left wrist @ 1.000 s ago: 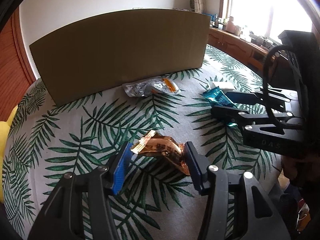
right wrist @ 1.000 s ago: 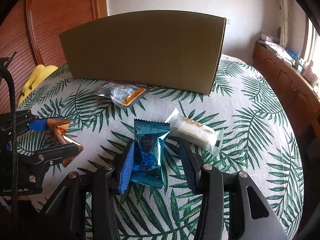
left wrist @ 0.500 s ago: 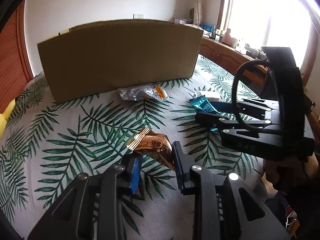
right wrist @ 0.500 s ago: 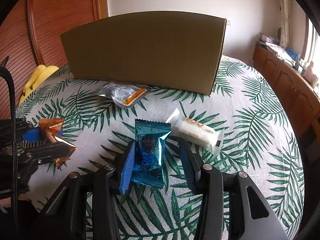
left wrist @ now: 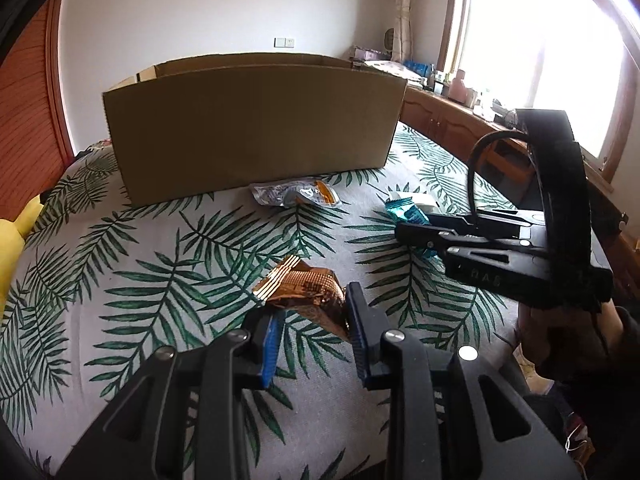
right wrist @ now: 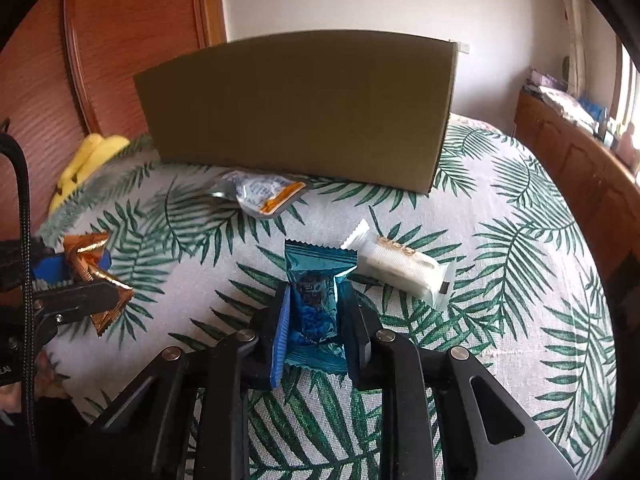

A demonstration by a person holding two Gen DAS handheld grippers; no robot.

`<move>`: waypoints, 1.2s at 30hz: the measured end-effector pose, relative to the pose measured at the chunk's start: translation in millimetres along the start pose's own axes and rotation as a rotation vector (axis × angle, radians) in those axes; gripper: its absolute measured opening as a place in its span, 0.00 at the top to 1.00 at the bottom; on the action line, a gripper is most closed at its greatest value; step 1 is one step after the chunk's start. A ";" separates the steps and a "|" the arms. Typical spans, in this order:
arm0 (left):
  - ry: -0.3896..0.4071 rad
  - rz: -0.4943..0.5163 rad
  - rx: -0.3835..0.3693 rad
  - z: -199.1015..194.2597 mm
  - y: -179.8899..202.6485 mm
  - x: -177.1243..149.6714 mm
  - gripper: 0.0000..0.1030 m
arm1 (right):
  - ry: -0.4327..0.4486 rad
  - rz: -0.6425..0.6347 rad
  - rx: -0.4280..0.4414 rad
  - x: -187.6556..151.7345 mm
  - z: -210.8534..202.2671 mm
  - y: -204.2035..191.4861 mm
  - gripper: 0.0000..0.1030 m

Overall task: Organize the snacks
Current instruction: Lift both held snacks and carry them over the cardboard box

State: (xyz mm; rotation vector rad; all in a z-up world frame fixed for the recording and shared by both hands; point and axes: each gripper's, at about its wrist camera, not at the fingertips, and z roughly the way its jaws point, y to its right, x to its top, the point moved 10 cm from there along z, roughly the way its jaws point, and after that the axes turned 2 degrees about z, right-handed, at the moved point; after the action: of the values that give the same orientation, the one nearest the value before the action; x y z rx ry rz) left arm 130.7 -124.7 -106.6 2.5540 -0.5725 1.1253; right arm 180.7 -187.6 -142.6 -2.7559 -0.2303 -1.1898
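- While its jaws pinch the crinkled copper wrapper, the left gripper carries that snack clear of the leaf-print cloth, the packet's crimped end fanning out ahead of the pads.
- The right gripper has its jaws closing on the blue snack packet; both pads already press its sides, and its rear end lies on the cloth.
- Just beside the blue packet, to the right, a white wrapped bar lies flat, touching or nearly touching its top corner.
- Farther out, a silver pouch with an orange corner lies near the foot of the cardboard box.
- The box stands open-topped at the far side of the cloth, and a yellow plush toy sits left of it.
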 end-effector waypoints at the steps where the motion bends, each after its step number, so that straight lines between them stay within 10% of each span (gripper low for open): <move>1: 0.002 -0.001 0.002 -2.3 -1.0 0.0 0.73 | 0.014 0.017 0.014 1.8 -2.8 2.0 0.79; 36: 0.155 -0.011 0.040 -70.8 -22.0 43.1 0.72 | 0.223 -0.021 0.024 27.2 -102.5 -30.6 0.79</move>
State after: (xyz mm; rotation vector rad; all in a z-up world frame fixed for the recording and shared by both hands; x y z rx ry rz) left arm 122.5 -86.4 -30.3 2.4712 -0.5021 1.3283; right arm 120.4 -173.7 -51.2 -2.5783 -0.2473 -1.4750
